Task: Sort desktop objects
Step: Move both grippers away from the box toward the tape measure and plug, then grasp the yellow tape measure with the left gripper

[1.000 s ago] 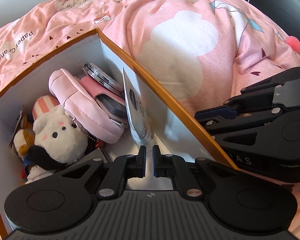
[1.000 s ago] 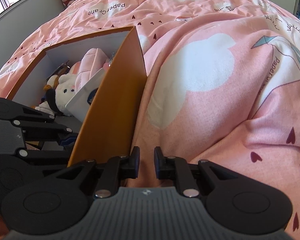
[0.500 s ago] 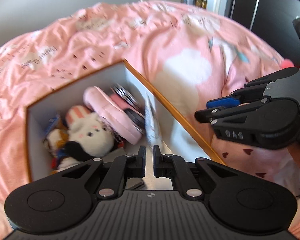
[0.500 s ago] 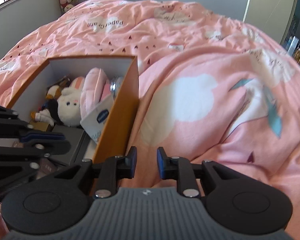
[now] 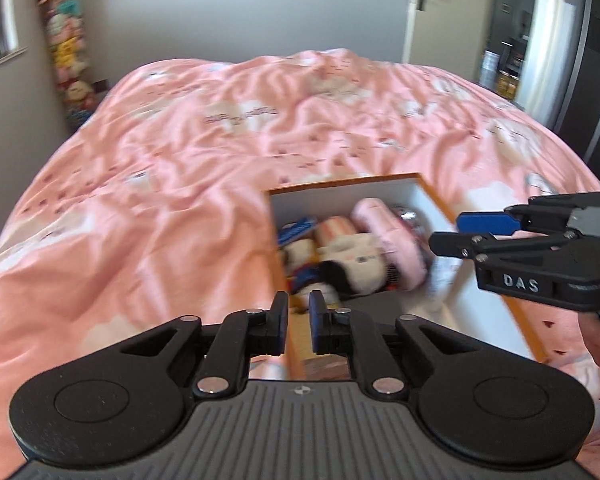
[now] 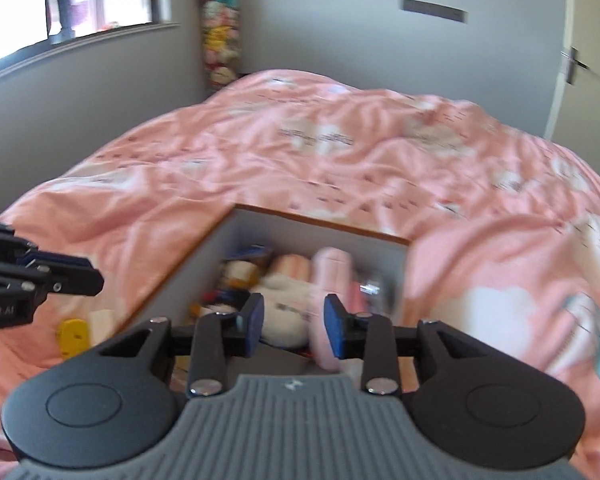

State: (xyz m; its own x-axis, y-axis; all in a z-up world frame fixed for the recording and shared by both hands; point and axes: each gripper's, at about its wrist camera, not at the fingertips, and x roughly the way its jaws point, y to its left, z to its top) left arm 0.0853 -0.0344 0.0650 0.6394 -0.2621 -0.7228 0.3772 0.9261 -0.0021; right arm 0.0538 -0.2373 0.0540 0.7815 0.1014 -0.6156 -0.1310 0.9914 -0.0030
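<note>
Pink bedding (image 5: 172,184) printed with pale clouds covers a bed that fills both views, with grey walls, a window (image 6: 60,4) and a hanging column of soft toys (image 5: 66,48) behind it. Resting on the bedding is an orange-sided box (image 5: 432,196) with a white interior, lying just ahead and to the right of the left gripper (image 5: 298,322), whose fingertips stand a narrow gap apart with nothing between them. The right gripper (image 6: 294,326) hangs directly over the near end of the same box, its blue-padded fingers spread wider and also empty. Packed inside the box, blurred, are a white plush toy (image 6: 282,298) and a pink padded pouch (image 5: 390,240). A small yellow object (image 6: 74,336) lies on the bedding left of the box, below the left gripper's fingers.
</note>
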